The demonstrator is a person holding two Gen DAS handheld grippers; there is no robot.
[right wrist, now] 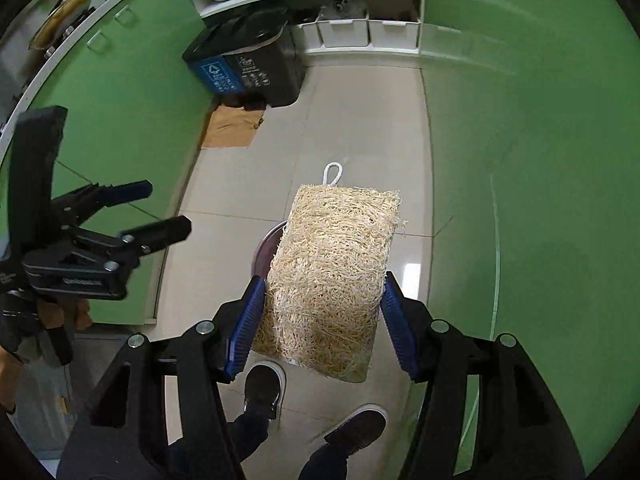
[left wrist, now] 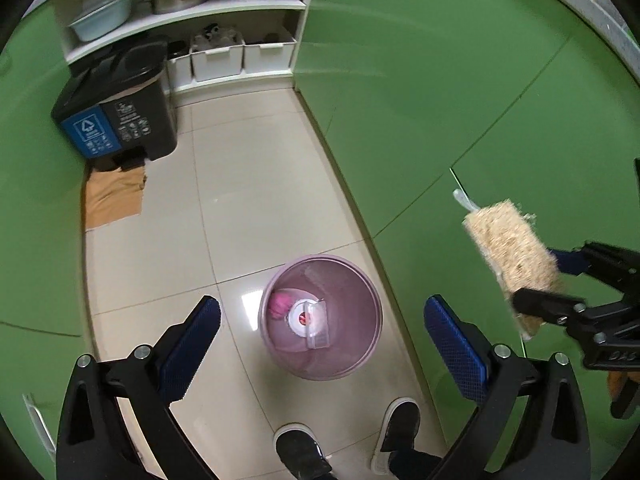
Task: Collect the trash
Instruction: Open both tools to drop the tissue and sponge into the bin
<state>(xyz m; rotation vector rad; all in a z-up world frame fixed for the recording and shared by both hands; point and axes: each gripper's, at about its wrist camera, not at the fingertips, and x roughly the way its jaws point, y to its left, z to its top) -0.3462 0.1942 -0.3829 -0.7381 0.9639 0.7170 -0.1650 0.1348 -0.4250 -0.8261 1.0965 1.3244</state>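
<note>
A pink round waste bin [left wrist: 321,317] stands on the tiled floor below me; inside lie a pink crumpled item [left wrist: 280,305] and a clear plastic container [left wrist: 314,322]. My left gripper [left wrist: 322,346] is open and empty above the bin. My right gripper [right wrist: 322,322] is shut on a tan loofah sponge [right wrist: 332,272] with a white loop, held above the floor; the bin's rim [right wrist: 266,244] peeks out behind it. The sponge also shows at the right of the left wrist view [left wrist: 512,252], to the right of the bin and higher.
A black recycling bin [left wrist: 116,108] with a blue label stands at the far left by a cardboard piece [left wrist: 114,196]. Green cabinets [left wrist: 440,100] line both sides. White shelves [left wrist: 224,12] hold pots and white boxes. The person's shoes [left wrist: 304,452] are below.
</note>
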